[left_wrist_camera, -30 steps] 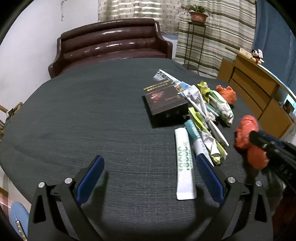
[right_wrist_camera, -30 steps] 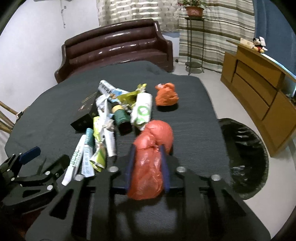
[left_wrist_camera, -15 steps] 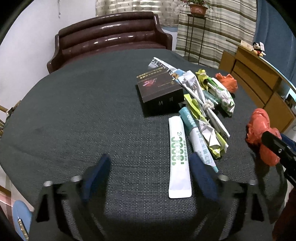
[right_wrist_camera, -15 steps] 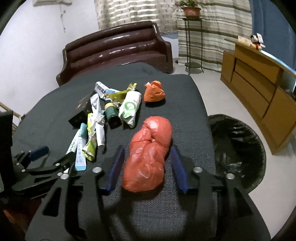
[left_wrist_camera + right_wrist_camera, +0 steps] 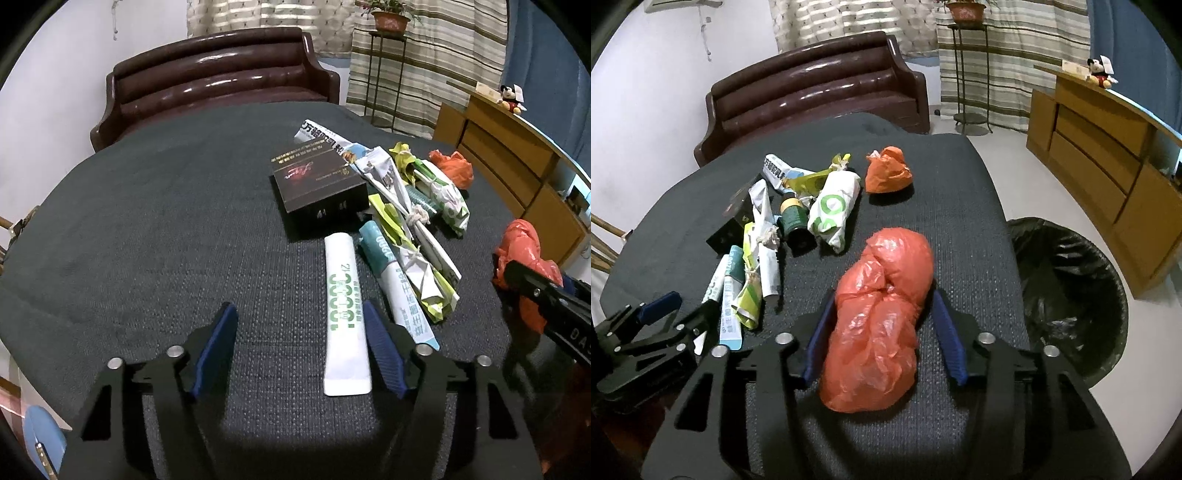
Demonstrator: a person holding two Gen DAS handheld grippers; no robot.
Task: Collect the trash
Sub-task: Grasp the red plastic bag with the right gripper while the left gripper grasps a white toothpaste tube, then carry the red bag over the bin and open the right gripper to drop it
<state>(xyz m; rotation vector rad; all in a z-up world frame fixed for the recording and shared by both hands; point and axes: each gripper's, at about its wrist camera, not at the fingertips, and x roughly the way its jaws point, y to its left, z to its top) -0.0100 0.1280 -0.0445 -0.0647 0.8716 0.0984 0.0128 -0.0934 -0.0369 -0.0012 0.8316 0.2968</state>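
Left claw (image 5: 299, 347): jaws apart and just been closing; the lower end of the white tube (image 5: 345, 314) lies between them, close against the right pad, not visibly pressed.
Right claw (image 5: 882, 332): jaws apart, just been narrowing again; the large red plastic bag (image 5: 879, 325) lies on the table (image 5: 960, 206) between the blue pads, its left side at the left pad, a gap showing at the right pad.
Ahead of the left claw: a dark box (image 5: 319, 181), with a teal-and-white tube (image 5: 395, 280) and knotted wrappers (image 5: 402, 221) to its right.
Ahead of the right claw: a small orange bag (image 5: 888, 171), a white-and-green packet (image 5: 833, 208) and a green bottle (image 5: 794, 221).
Right of the right claw: a black-lined bin (image 5: 1067, 291) on the floor, beside the table edge.
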